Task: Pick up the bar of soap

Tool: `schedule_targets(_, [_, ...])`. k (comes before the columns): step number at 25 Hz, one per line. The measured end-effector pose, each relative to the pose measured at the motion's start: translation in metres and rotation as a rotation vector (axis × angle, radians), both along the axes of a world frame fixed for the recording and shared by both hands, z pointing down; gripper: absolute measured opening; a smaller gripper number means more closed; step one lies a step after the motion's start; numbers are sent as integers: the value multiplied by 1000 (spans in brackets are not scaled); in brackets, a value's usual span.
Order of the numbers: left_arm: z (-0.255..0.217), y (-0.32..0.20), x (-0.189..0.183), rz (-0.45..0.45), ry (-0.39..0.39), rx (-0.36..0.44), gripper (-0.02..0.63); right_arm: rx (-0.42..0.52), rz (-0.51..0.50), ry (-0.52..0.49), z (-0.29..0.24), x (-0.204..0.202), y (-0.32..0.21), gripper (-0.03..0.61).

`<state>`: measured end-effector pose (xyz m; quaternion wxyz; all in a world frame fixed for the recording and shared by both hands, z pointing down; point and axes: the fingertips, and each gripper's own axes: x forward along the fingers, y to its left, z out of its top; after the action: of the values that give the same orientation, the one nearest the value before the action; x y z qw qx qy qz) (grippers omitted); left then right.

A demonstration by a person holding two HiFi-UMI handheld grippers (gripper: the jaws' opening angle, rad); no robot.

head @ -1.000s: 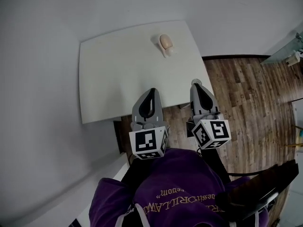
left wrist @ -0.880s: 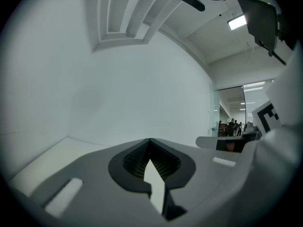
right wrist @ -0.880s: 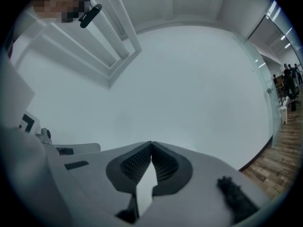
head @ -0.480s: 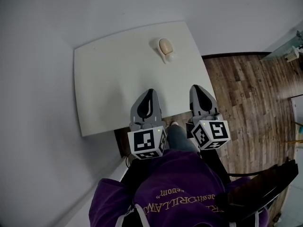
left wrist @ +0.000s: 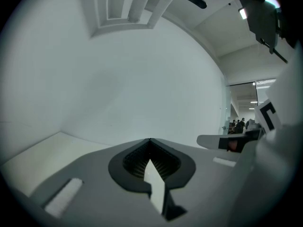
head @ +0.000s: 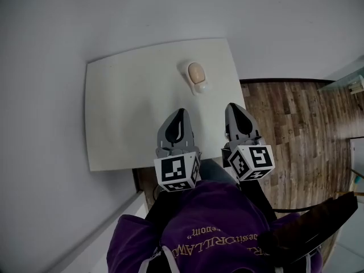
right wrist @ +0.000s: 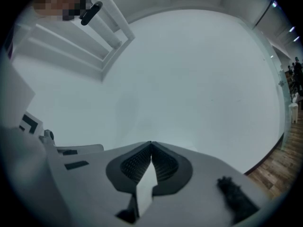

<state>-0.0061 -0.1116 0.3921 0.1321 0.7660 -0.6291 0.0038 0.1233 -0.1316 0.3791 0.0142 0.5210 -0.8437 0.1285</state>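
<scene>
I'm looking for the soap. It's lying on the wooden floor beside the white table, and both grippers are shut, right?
Not on the floor. The soap sits in a small dish on the white table, as the head view shows. Both the left gripper and the right gripper are shut.

The head view looks steeply down from above the person onto the desk [head: 125,112], the floor [head: 290,129], the left tongs [head: 180,111] and the right tongs [head: 233,106]. Each gripper view sits close behind its own tongs, facing along them at the wall [left wrist: 142,79]. The left gripper view also shows a desk corner and the right tongs. The right gripper view also shows the left tongs and some floor.
</scene>
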Motion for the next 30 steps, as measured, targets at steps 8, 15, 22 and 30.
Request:
schedule_targets(8, [9, -32, 13, -102, -5, -46, 8, -52, -115, -4, 15, 5, -49, 9])
schedule_targets(15, [14, -45, -6, -159, -20, -77, 8, -139, -186, 30, 46, -13, -84, 9])
schedule_targets(22, [13, -63, -26, -167, -29, -79, 8, -313, -242, 117, 105, -44, -134, 87])
schedule_targets(30, [26, -79, -59, -182, -5, -103, 8, -485, -308, 286, 164, -84, -174, 213])
